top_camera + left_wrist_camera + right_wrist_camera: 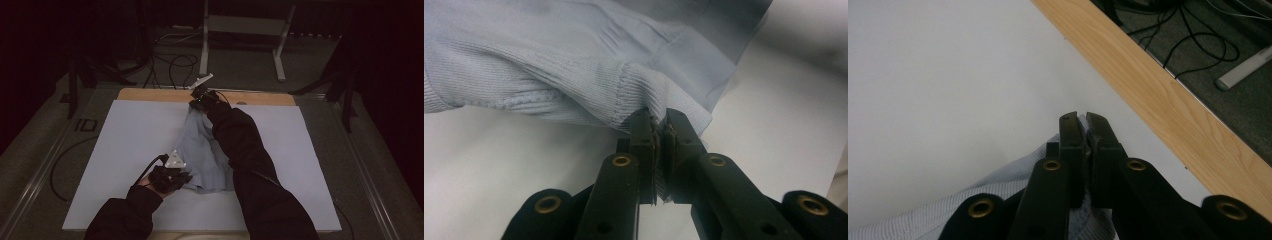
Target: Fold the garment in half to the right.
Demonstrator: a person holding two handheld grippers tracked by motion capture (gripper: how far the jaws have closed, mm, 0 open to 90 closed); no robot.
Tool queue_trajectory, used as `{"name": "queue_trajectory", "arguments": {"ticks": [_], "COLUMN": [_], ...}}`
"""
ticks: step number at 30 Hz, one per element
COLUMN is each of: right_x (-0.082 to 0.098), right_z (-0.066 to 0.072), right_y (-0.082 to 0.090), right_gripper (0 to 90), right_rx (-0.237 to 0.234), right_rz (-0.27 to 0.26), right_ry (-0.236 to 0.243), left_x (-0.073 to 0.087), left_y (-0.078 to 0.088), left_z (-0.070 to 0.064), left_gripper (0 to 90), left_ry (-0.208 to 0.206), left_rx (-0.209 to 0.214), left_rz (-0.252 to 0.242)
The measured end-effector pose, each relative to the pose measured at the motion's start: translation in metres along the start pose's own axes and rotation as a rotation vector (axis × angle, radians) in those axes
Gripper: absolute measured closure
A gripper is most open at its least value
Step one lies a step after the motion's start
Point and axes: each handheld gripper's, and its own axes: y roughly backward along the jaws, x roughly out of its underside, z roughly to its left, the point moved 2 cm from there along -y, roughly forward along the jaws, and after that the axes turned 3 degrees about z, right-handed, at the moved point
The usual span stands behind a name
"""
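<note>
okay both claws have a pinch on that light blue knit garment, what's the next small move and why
Probably draw the two claws apart to pull the light blue garment taut. The left claw is shut on a ribbed edge near the person, the right claw is shut on the far end near the wooden table edge, and the cloth between them is bunched and creased on the white sheet.

No text, label or number can be read — anywhere.
</note>
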Motion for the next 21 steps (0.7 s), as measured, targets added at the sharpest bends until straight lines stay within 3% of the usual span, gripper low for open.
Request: {"name": "queue_trajectory", "arguments": {"ticks": [12, 21], "right_x": [0.012, 0.026], "right_z": [-0.02, -0.035], "right_y": [0.024, 0.039], "right_gripper": [88.2, 88.2], "right_rx": [0.006, 0.017], "right_rz": [-0.042, -0.061], "right_ry": [-0.036, -0.057], "left_x": [-0.025, -0.039], "left_y": [-0.008, -0.018], "left_z": [-0.015, -0.026], "left_gripper": [85.3, 85.4], "left_ry": [-0.06, -0.078], "left_rx": [0.017, 0.037], "left_rz": [-0.003, -0.004]}}
